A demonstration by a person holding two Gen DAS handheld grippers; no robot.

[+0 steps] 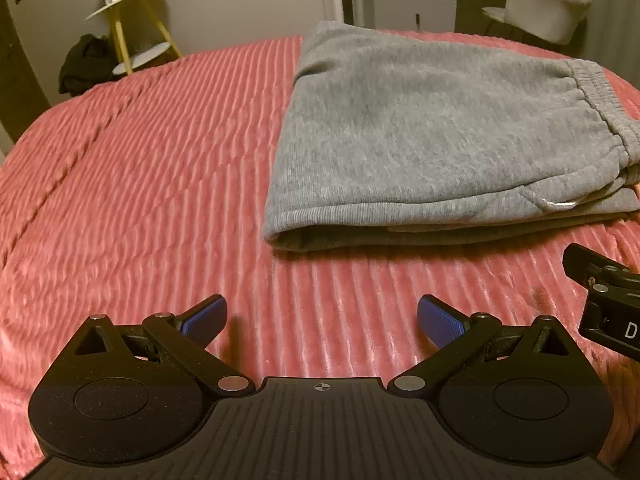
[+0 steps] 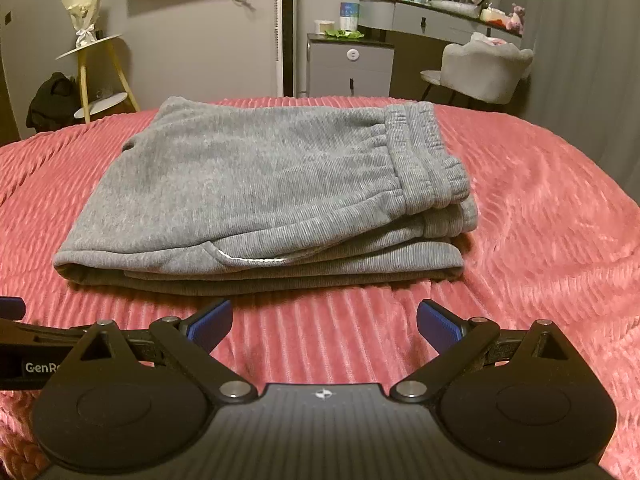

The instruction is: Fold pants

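Grey sweatpants (image 1: 424, 132) lie folded in a flat stack on the pink ribbed bedspread (image 1: 140, 160), waistband to the right. They also show in the right wrist view (image 2: 256, 196), centred ahead. My left gripper (image 1: 322, 322) is open and empty, just short of the stack's near left corner. My right gripper (image 2: 324, 324) is open and empty, just short of the stack's near edge. Part of the right gripper's body (image 1: 608, 300) shows at the right edge of the left wrist view.
The bedspread (image 2: 540, 208) spreads around the pants. Beyond the bed stand a yellow-legged side table (image 2: 100, 72) with a bouquet, a dark bundle (image 2: 52, 100) on the floor, a grey cabinet (image 2: 352, 68), a grey chair (image 2: 488, 72) and a vanity desk (image 2: 436, 20).
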